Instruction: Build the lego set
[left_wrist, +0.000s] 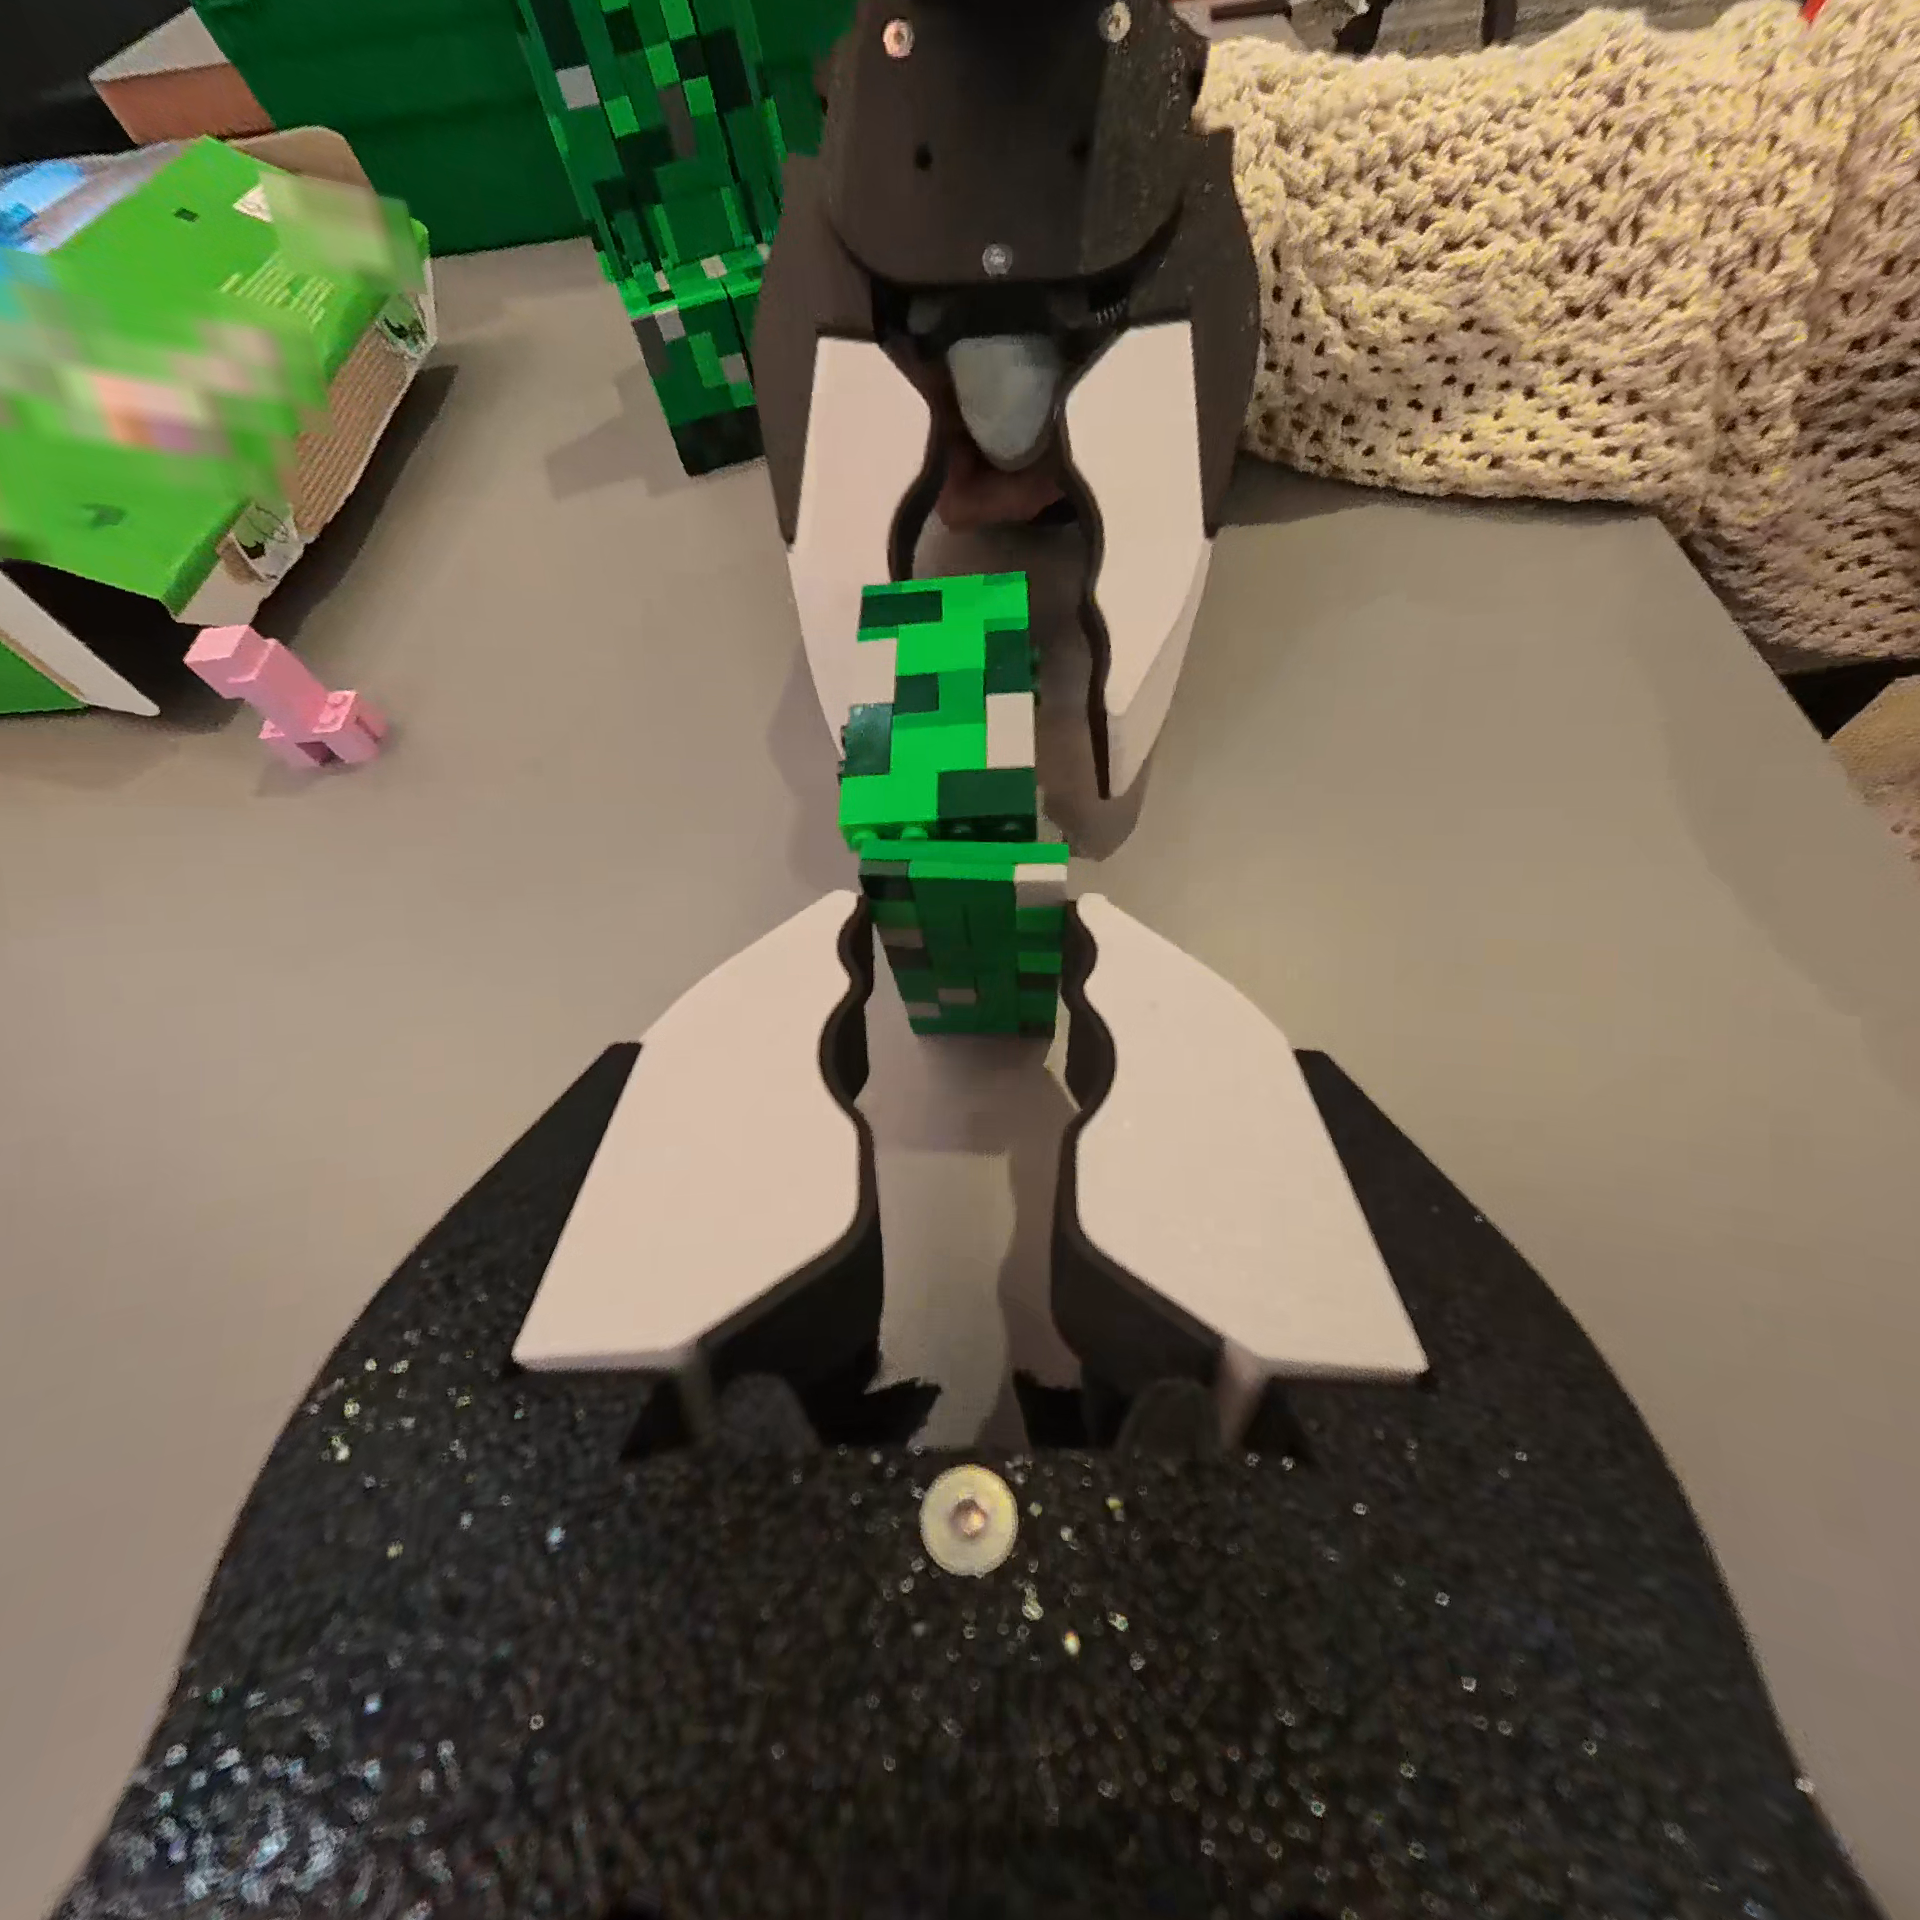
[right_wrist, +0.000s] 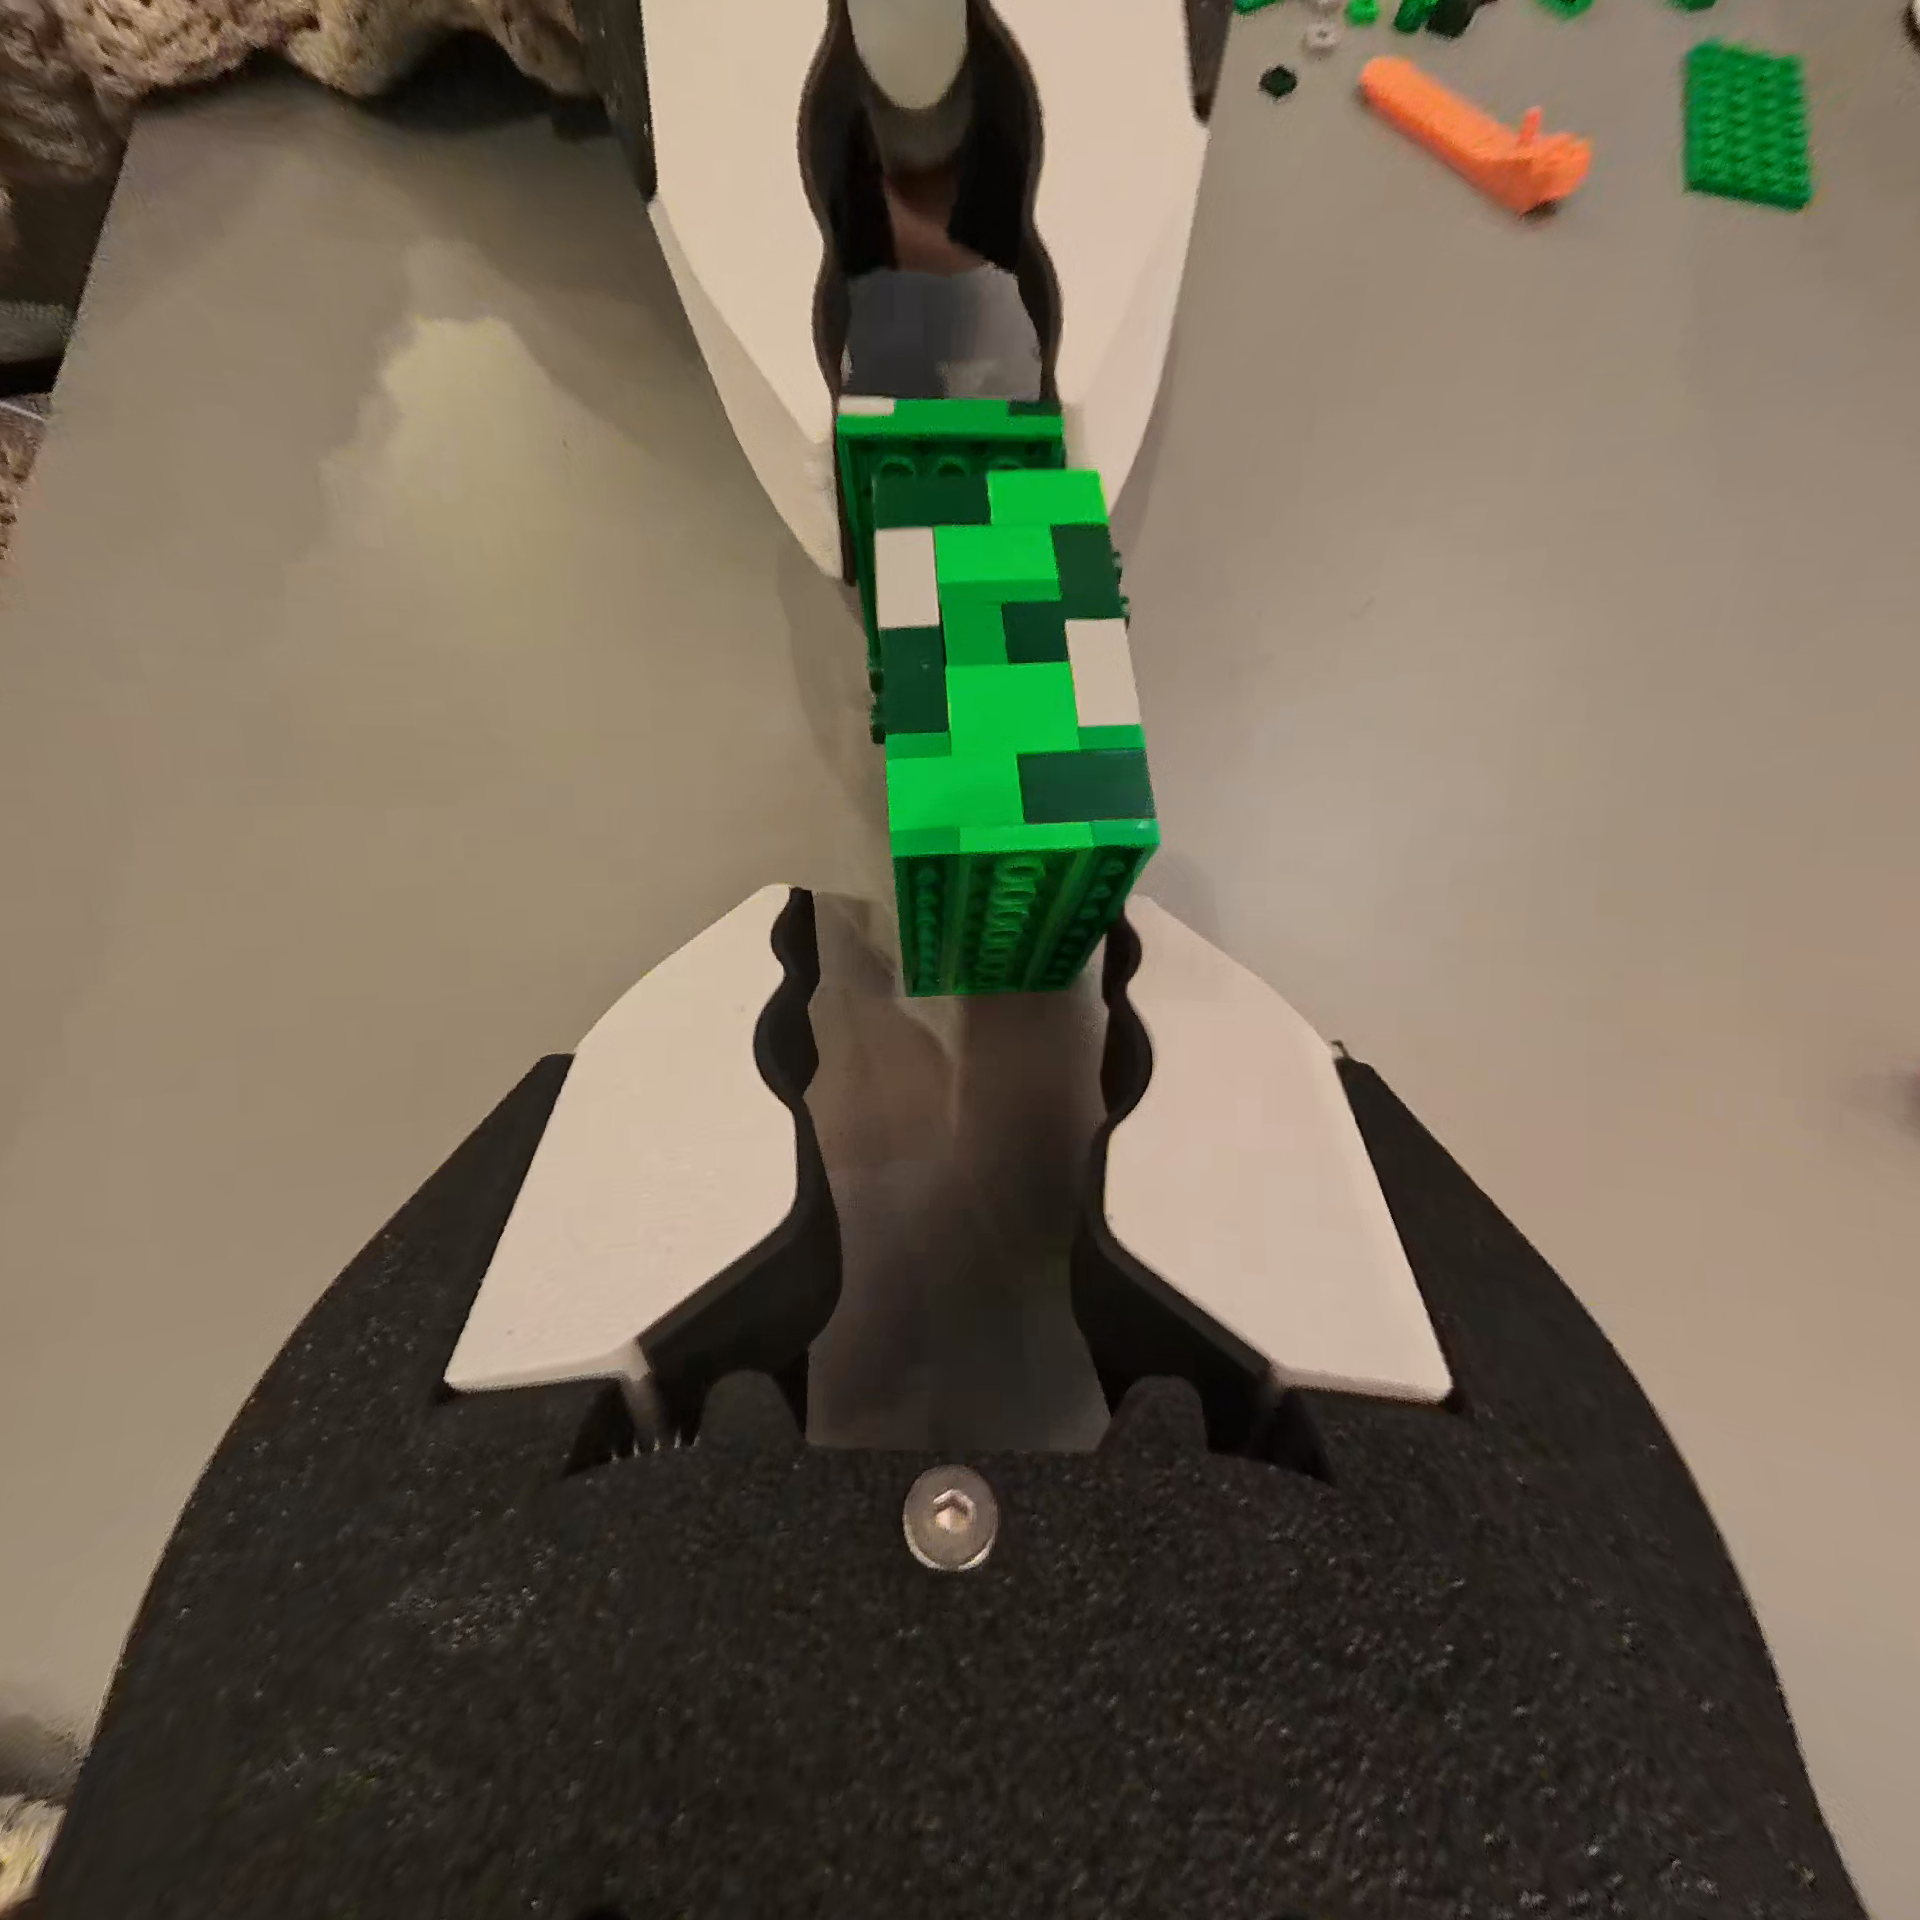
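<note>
My left gripper (left_wrist: 966, 920) is shut on a short block of green, dark green and grey bricks (left_wrist: 971, 956), held above the grey table (left_wrist: 416, 1039). A longer green brick column (left_wrist: 945, 707) is pressed end-on against that block's studded face. My right gripper (right_wrist: 961, 904) faces the left one and stands around the column's free end (right_wrist: 1013, 727). Its right finger touches the column and a gap shows at its left finger. The column sits tilted between them. The left gripper also shows in the right wrist view (right_wrist: 956, 457), and the right gripper in the left wrist view (left_wrist: 977, 769).
A tall green creeper build (left_wrist: 665, 208) stands at the back. A green set box (left_wrist: 156, 416) and a pink pig figure (left_wrist: 296, 707) lie to the left, and a knitted blanket (left_wrist: 1558, 260) to the right. An orange brick separator (right_wrist: 1475, 135), a green plate (right_wrist: 1745, 125) and loose pieces (right_wrist: 1351, 16) lie on the table. The tips of one gripper are about 5 centimeters away from the tips of the other. My right tips are roughly 15 centimeters from the pink pig figure (left_wrist: 296, 707).
</note>
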